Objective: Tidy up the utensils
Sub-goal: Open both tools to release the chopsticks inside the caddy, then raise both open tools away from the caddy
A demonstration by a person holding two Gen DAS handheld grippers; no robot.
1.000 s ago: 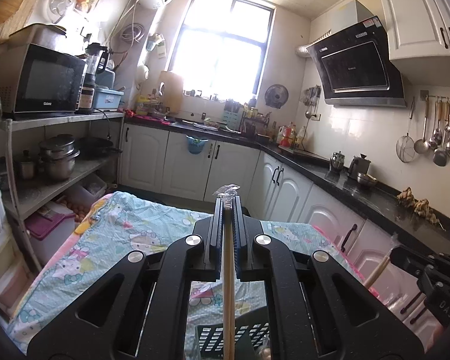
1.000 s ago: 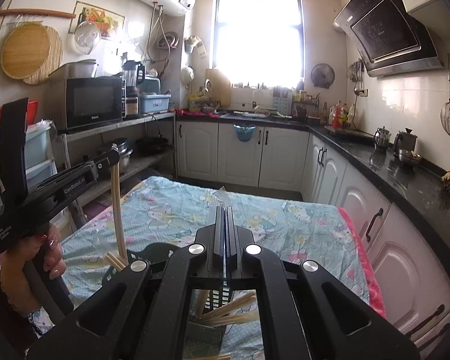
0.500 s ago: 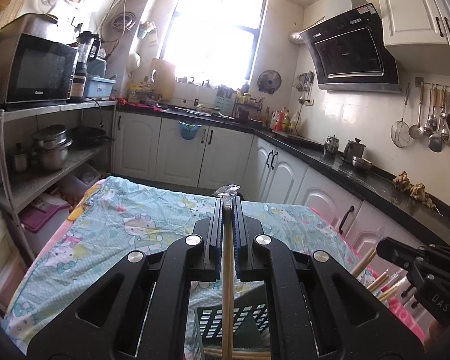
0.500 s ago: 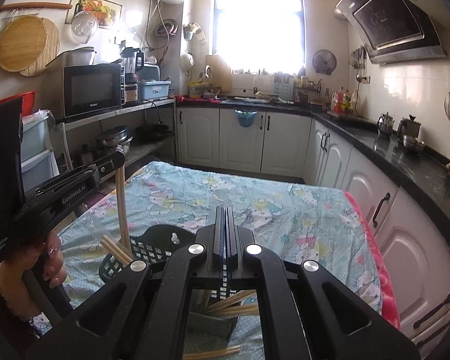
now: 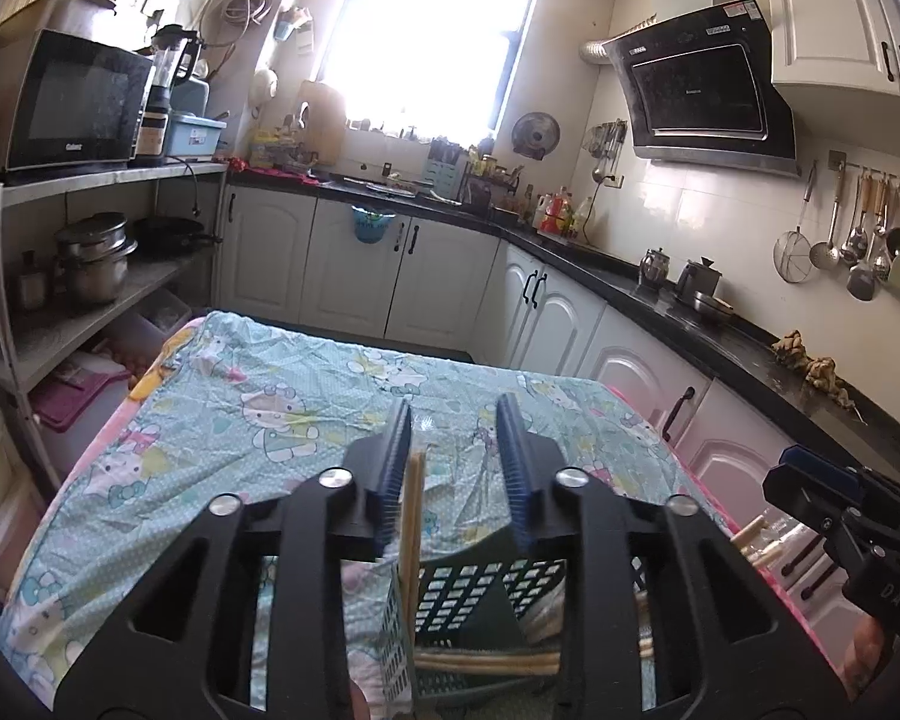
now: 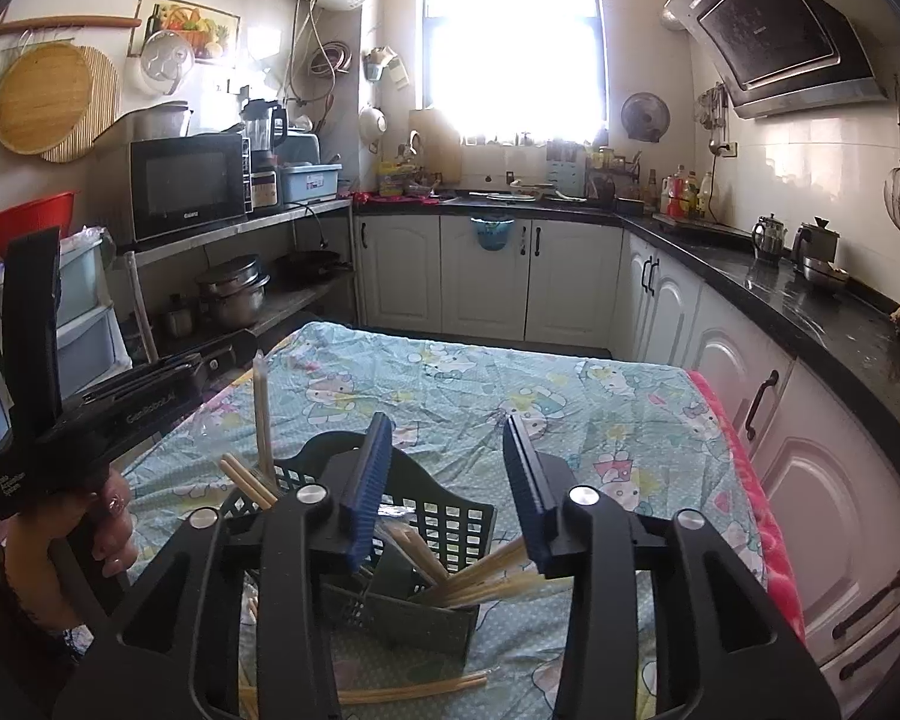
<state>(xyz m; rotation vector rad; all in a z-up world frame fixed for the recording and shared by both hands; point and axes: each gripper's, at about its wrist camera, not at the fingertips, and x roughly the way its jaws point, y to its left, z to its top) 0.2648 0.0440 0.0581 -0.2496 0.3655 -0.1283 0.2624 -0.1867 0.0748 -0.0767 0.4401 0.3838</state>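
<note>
A dark green slotted utensil basket (image 6: 426, 540) stands on the table and holds several wooden chopsticks (image 6: 486, 570). My left gripper (image 5: 455, 420) is open above the basket (image 5: 480, 588); a wooden chopstick (image 5: 413, 516) stands upright in the basket beside its left finger, free of the jaws. The same chopstick (image 6: 263, 414) shows upright in the right wrist view. My right gripper (image 6: 447, 429) is open and empty over the basket. More chopsticks (image 6: 414, 690) lie on the cloth in front of the basket.
The table carries a pale blue cartoon cloth (image 6: 510, 384) with a pink edge (image 6: 744, 480) at the right. White cabinets and a black counter (image 6: 810, 300) run along the right and back. A shelf with a microwave (image 6: 186, 186) and pots stands at the left.
Both grippers have opened. The left one has let go of the chopstick, which now stands in the basket. Both have come lower over the basket.
</note>
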